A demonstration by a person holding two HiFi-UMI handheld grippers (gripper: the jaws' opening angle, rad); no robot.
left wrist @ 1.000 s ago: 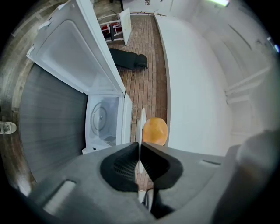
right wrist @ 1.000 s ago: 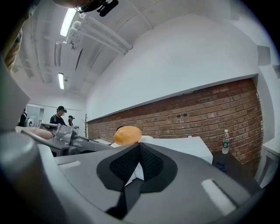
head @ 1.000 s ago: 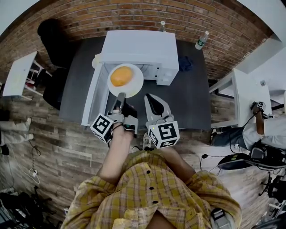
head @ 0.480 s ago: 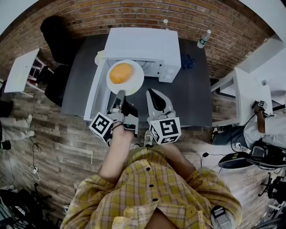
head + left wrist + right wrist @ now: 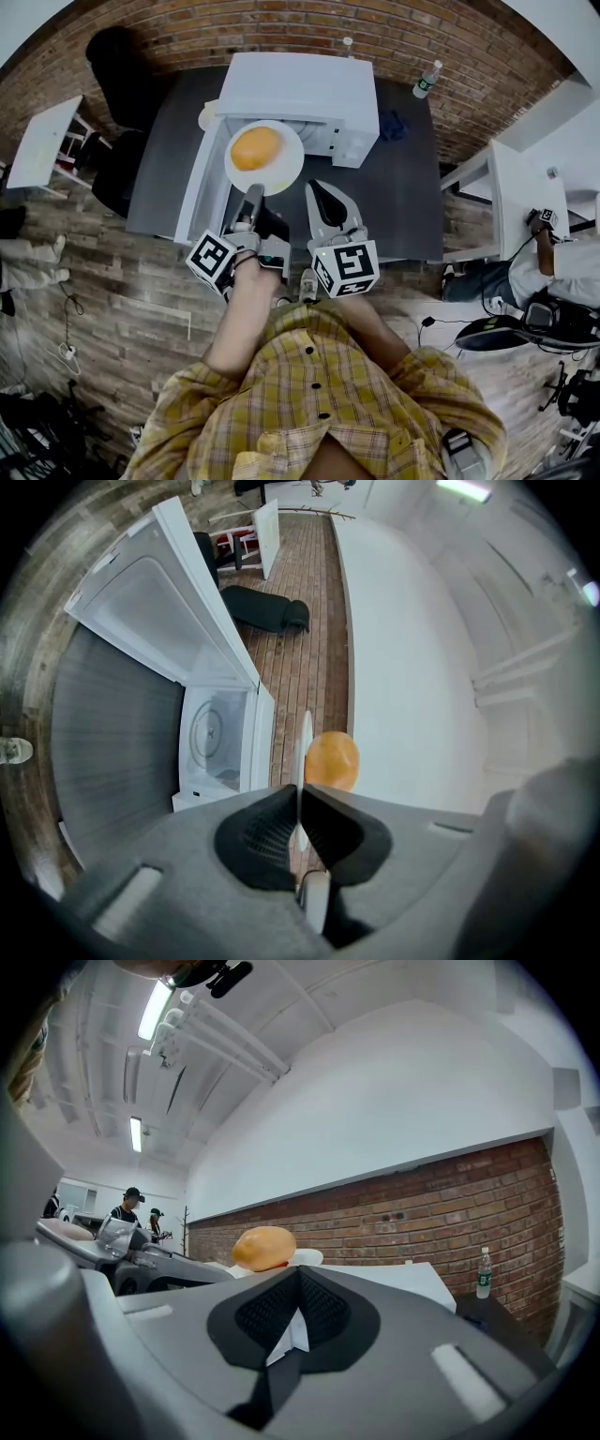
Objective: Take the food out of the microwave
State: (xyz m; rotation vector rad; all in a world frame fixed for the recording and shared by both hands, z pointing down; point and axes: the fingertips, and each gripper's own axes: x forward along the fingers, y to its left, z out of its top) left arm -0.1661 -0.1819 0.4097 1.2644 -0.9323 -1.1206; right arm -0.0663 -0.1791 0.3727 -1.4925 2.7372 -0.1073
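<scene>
White plate [image 5: 287,165] w/ orange food [image 5: 255,148] clamped by L gripper [image 5: 251,194]; R gripper [image 5: 320,190] closed

Bright, even light; sharp centre, fisheye-warped edges.

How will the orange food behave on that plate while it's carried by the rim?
Likely to roll: the food is rounded and seems to sit loose on a shallow plate. The plate looks stiff, but the left gripper pinches only its near rim, so the load may tilt it. A smooth rim could also slip in that grip.
</scene>
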